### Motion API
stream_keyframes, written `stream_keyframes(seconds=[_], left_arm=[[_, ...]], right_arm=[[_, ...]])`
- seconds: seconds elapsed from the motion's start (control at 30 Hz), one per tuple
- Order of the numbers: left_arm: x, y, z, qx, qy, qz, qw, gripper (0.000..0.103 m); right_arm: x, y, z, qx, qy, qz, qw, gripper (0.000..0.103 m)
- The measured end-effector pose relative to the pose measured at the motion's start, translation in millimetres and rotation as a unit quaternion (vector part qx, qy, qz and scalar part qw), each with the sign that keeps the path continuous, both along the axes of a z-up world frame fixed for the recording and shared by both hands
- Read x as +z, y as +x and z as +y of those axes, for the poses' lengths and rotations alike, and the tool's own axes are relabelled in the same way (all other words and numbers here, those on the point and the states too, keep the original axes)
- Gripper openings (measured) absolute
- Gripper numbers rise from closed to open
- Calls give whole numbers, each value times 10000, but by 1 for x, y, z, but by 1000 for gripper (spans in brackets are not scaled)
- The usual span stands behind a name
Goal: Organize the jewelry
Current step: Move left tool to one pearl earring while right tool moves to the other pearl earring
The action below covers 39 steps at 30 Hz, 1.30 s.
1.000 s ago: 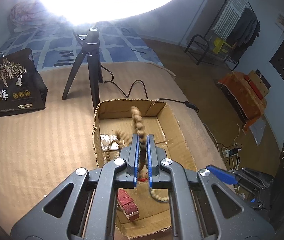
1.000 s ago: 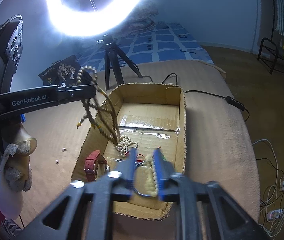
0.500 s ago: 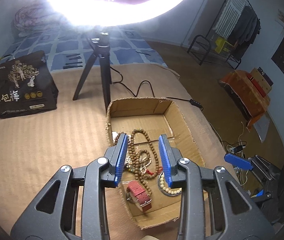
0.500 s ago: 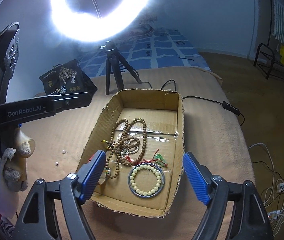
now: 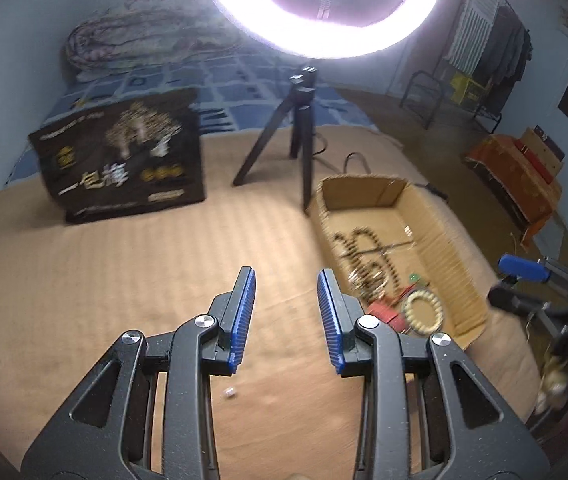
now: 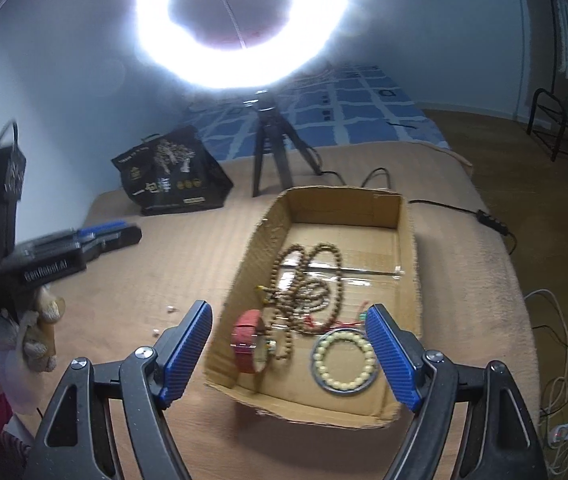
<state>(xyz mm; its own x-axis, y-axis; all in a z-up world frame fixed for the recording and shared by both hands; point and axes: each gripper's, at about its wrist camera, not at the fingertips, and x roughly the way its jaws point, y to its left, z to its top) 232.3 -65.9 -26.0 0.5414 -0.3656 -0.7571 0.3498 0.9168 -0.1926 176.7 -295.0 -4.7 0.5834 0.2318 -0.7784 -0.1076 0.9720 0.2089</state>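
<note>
- R gripper: jaws spread wide & empty, hovering over near end of cardboard box; a sec ago they were near-closed down among the jewelry.
- L gripper: jaws part open, nothing btwn them; a sec ago clamped on the brown bead strand above the box, now off to the box's left over bare tan bedcover.
- Small white bead on cover under L gripper.
- Inside box: cream bead bracelet in grey ring at near right, red watch near left, brown bead strand piled mid-box, no longer dangling.
- Beyond: black tripod, black bag, ring light.
</note>
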Motion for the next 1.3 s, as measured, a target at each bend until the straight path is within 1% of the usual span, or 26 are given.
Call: stream_keyframes(seconds=[0.17,0.3,0.37,0.47,0.53,0.57,0.6,0.63,0.73,0.87,1.03,1.07,1.13,1.23,1.3], left_arm=[[-19,-4,27,15,60,160,9999,32],[-35,-5,42,-43,-20,326,9995,32],[-44,-4,46,-107,-86,417,9990,32],[-60,0,49,-212,-182,616,9977,32],[-72,2,48,-315,-177,747,9965,32],[-76,2,47,-360,-179,785,9961,31],[-81,3,46,-415,-180,834,9955,26],[-88,5,44,-487,-169,897,9946,26],[-98,7,38,-637,-80,915,9937,26],[-110,11,28,-821,106,891,9926,25],[-127,17,15,-989,353,864,9907,24],[-128,19,14,-1003,397,861,9904,22],[-133,22,12,-971,515,845,9903,17],[-138,28,13,-929,507,839,9908,9],[-138,30,15,-927,502,805,9912,8]], right_arm=[[-3,-1,22,216,143,71,9996,72],[-8,-3,42,398,163,142,9990,65],[-13,-6,54,485,163,189,9985,63],[-18,-9,67,558,150,261,9980,57],[-24,-11,75,590,174,333,9976,49],[-28,-12,79,594,206,370,9973,48],[-32,-13,83,588,236,401,9972,46],[-34,-15,86,590,255,425,9970,45],[-46,-18,101,651,265,513,9962,41],[-60,-23,118,696,235,594,9955,39],[-71,-26,135,837,-2,633,9945,38],[-72,-26,137,868,-45,638,9942,38],[-75,-24,139,899,-75,651,9938,38],[-79,-22,140,910,-95,669,9936,38],[-83,-20,142,930,-109,696,9932,38]])
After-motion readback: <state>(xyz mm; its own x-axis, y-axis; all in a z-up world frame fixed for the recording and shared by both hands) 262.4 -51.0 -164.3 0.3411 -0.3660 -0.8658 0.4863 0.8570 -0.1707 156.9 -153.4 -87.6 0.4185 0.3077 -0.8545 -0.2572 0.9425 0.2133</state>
